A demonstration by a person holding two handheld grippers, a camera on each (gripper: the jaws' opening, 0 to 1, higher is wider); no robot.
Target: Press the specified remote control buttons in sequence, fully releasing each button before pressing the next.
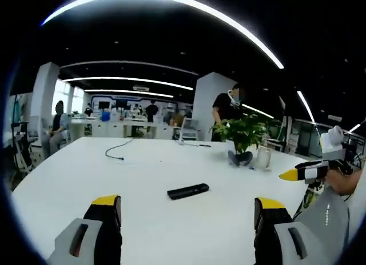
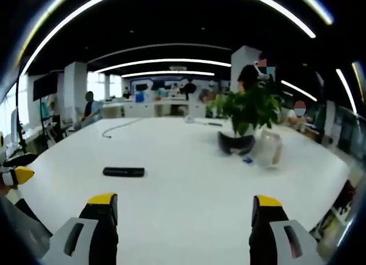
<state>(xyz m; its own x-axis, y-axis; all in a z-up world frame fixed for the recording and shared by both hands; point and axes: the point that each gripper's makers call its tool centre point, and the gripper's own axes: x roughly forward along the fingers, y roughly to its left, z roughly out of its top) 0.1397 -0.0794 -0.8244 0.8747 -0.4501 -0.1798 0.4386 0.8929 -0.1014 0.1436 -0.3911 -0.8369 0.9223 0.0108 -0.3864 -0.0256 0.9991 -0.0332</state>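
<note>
A black remote control (image 1: pixel 188 191) lies flat on the white table (image 1: pixel 143 168), a short way ahead of my left gripper (image 1: pixel 187 207), whose yellow-tipped jaws stand wide apart with nothing between them. The right gripper view has the same remote control (image 2: pixel 123 172) ahead and to the left of my right gripper (image 2: pixel 186 205), also open and empty. The right gripper's yellow tip (image 1: pixel 291 175) comes into the left gripper view from the right, above the table edge. The left gripper's tip (image 2: pixel 20 175) shows at the left of the right gripper view.
A potted green plant (image 2: pixel 249 113) in a dark pot stands at the far right of the table (image 2: pixel 189 179), beside a clear jar (image 2: pixel 267 149). A black cable (image 1: pixel 116 149) lies toward the far side. People and desks fill the office behind.
</note>
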